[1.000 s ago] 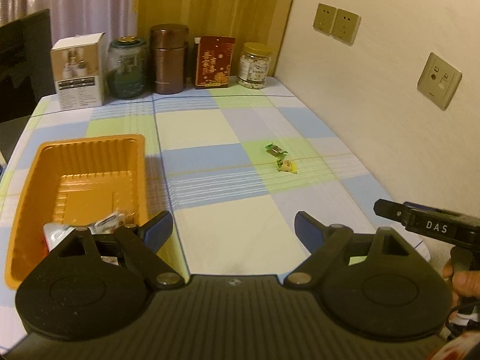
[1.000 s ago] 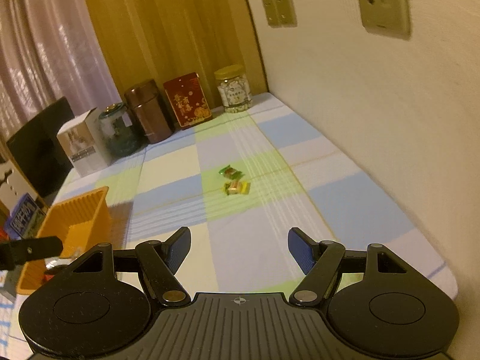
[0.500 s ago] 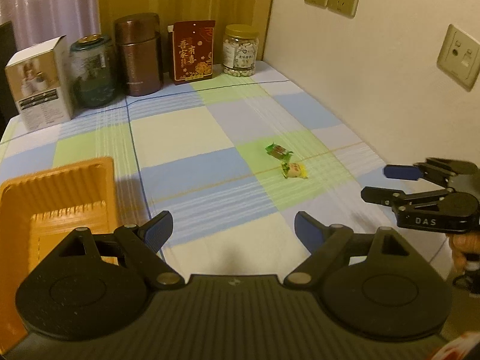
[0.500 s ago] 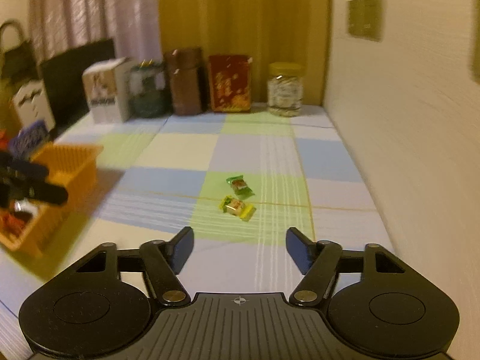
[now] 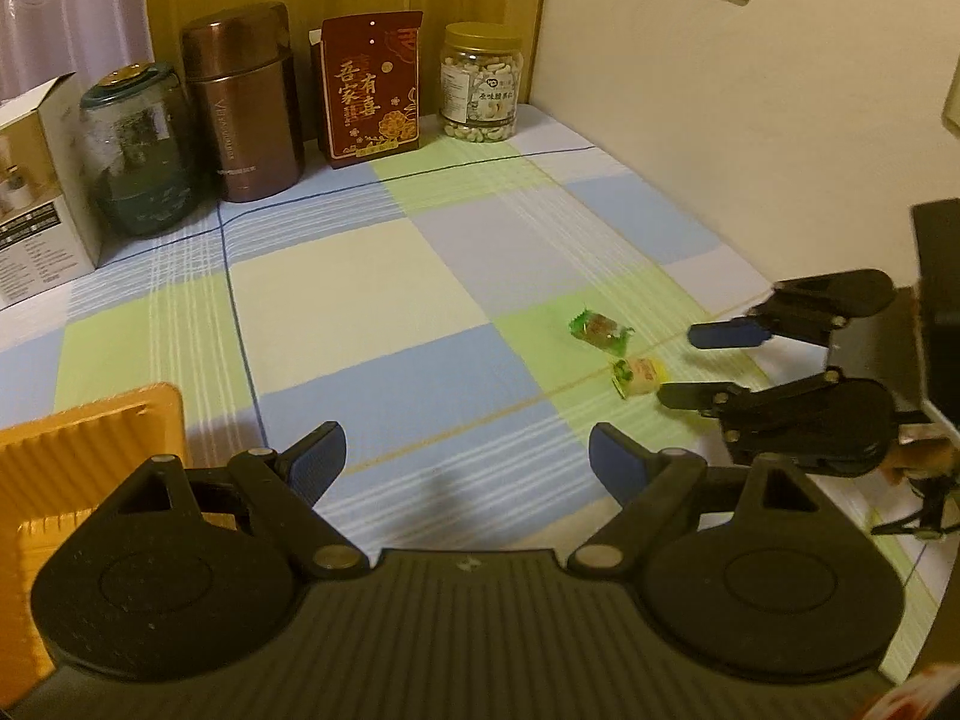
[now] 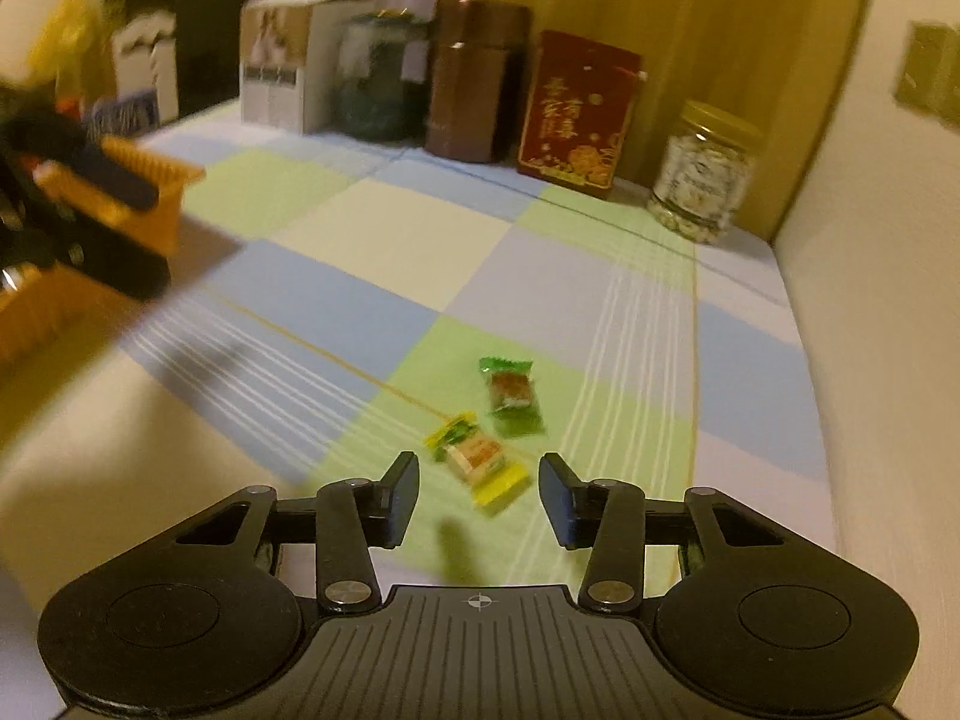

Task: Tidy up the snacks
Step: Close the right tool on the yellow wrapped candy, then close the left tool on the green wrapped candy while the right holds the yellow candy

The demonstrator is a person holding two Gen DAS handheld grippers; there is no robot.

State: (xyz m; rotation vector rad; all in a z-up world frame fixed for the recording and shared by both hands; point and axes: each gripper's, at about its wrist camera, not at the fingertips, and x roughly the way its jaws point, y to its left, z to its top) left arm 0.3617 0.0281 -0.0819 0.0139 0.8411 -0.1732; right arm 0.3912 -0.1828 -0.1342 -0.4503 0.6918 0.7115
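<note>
Right gripper (image 6: 478,499), closing but still empty, has dropped toward the yellow candy (image 6: 478,461); left gripper (image 5: 467,455) stays wide.

left gripper (image 5: 467,450): jaws wide, nothing between, above checked cloth (image 5: 360,300)
right gripper (image 5: 702,363): at right, jaws just closing, parted, tips just beside yellow candy (image 5: 637,374)
green candy (image 5: 599,327): just behind the yellow one
tray (image 5: 90,438): orange, lower left
back row: box (image 5: 36,186), jar (image 5: 141,150), canister (image 5: 246,102), red packet (image 5: 371,87), nut jar (image 5: 481,81)
</note>
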